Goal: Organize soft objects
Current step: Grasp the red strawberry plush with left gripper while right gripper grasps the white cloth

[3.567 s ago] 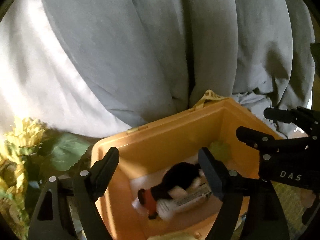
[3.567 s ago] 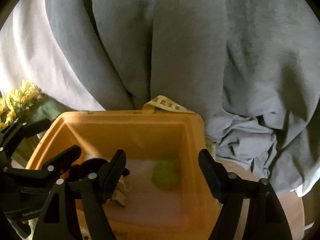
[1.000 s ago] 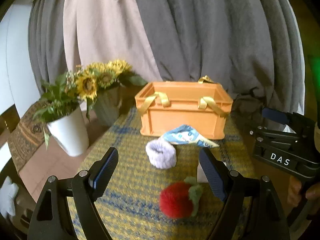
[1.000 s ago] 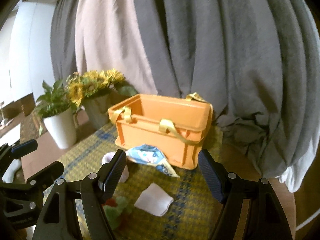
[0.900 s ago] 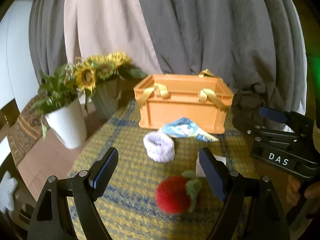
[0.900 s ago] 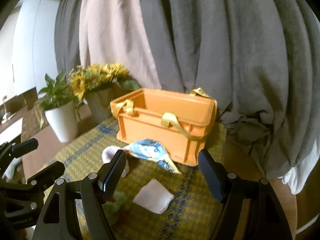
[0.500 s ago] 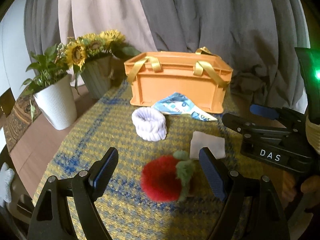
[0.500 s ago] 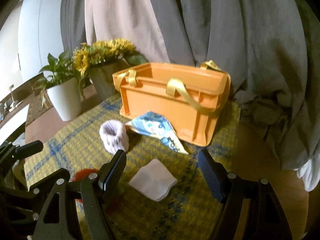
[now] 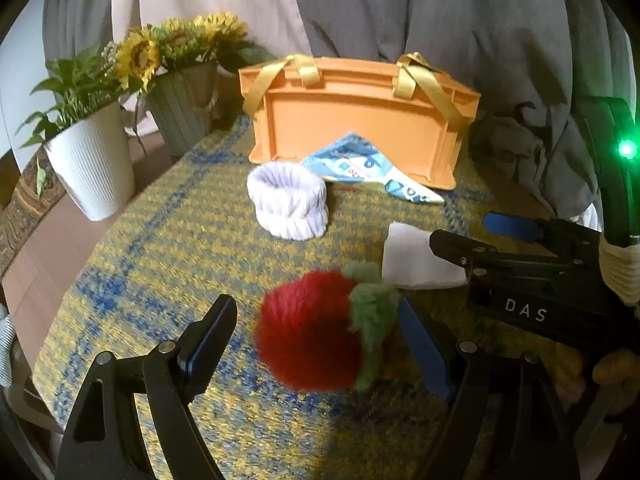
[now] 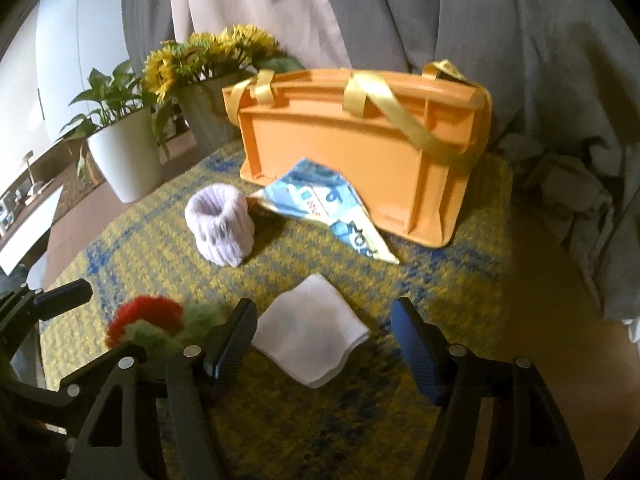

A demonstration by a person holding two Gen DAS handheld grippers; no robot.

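Progress looks early to us; four soft things are out on the woven mat [image 9: 152, 240]: red plush strawberry [image 9: 316, 344], lavender knit cuff [image 9: 288, 204], white folded cloth [image 10: 310, 338], blue patterned pouch [image 10: 320, 204] leaning on the orange crate [image 9: 360, 120]; we can't see what's inside it. Our left gripper [image 9: 316, 344] sits low with fingers spread wide around the strawberry, not touching yet; our right gripper [image 10: 322, 336] hangs just above the cloth, fingers wide apart too, holding nothing.
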